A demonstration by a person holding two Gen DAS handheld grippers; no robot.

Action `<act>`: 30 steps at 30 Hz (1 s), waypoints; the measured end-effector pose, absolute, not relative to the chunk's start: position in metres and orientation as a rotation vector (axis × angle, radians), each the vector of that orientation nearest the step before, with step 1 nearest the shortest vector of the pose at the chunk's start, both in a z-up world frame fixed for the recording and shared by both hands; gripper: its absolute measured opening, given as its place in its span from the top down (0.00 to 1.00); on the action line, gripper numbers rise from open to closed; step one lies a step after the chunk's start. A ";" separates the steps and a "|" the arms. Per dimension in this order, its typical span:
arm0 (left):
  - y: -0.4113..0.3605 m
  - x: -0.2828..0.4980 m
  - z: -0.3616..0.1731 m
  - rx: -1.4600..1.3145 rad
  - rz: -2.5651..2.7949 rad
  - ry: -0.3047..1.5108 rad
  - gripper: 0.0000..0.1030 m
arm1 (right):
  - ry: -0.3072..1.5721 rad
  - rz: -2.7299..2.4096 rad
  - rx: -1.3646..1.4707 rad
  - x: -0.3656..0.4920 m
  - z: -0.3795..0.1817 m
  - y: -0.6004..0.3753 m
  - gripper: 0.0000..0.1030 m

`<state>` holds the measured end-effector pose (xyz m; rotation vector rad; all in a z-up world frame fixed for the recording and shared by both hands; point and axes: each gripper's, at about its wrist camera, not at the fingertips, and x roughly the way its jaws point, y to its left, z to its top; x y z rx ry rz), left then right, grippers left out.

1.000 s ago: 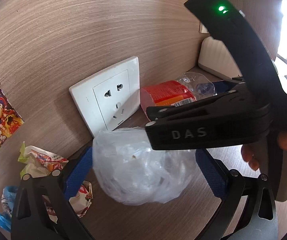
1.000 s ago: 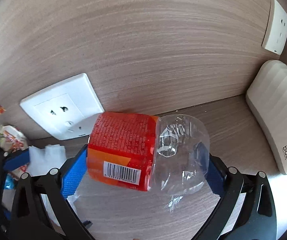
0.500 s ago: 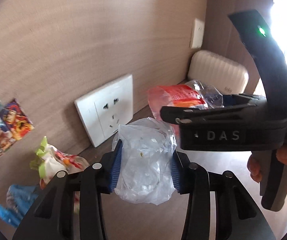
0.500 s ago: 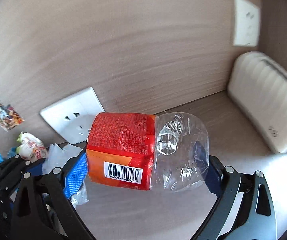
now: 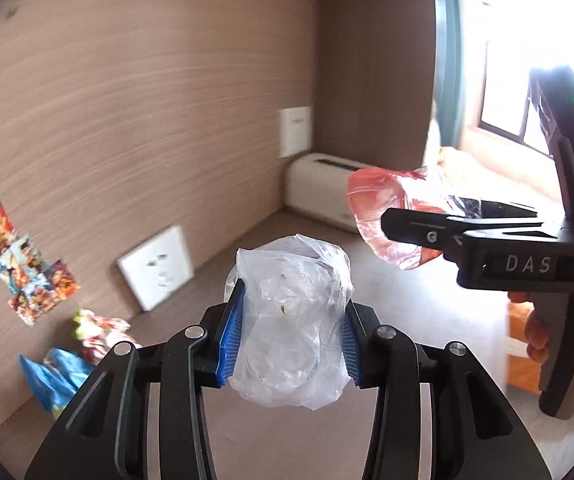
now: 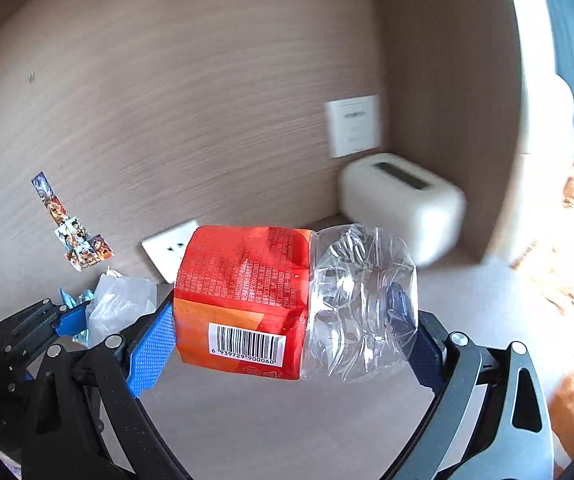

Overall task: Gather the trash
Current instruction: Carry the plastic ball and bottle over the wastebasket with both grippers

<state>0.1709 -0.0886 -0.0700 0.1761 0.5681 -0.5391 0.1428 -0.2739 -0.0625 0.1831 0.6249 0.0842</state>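
Two pieces of rubbish leave the bench (image 5: 427,308) at once. The left tool (image 5: 289,336) is clamped on a crumpled clear plastic bag (image 5: 289,332), its blue pads (image 5: 233,336) pressing the bag from both sides so the loose film bunches up and cannot slip. To its right, the right tool (image 6: 293,320) is closed on a crushed plastic bottle (image 6: 299,304) lying crosswise between the jaws, the orange label (image 6: 243,292) toward the left pad and the clear, dented base toward the right; gripping it end to end looks like the surest hold on a flattened shape. Both loads hang clear above the wooden surface, apparently lifted for carrying to a bin that is not in view.

More litter waits at the far left against the back wall (image 5: 147,100): a colourful snack wrapper (image 5: 99,332) and a blue wrapper (image 5: 53,380), lying near a loose white socket plate (image 5: 157,266) propped on the wall. A cream-coloured box (image 6: 401,204) sits in the far right corner, below a wall switch (image 6: 353,126). Stickers (image 5: 27,276) cling to the wall at left.
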 end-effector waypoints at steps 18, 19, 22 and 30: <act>-0.269 0.014 -0.086 0.316 -0.854 0.625 0.60 | 0.670 -0.156 0.417 -0.074 -0.080 -0.427 0.07; -0.278 0.006 -0.091 0.324 -0.872 0.634 0.60 | 0.675 -0.169 0.430 -0.081 -0.084 -0.434 0.07; -0.302 -0.009 -0.105 0.349 -0.912 0.662 0.60 | 0.695 -0.217 0.447 -0.102 -0.097 -0.451 0.07; -0.352 -0.029 -0.159 0.403 -1.003 0.750 0.59 | 0.762 -0.311 0.525 -0.139 -0.145 -0.489 0.07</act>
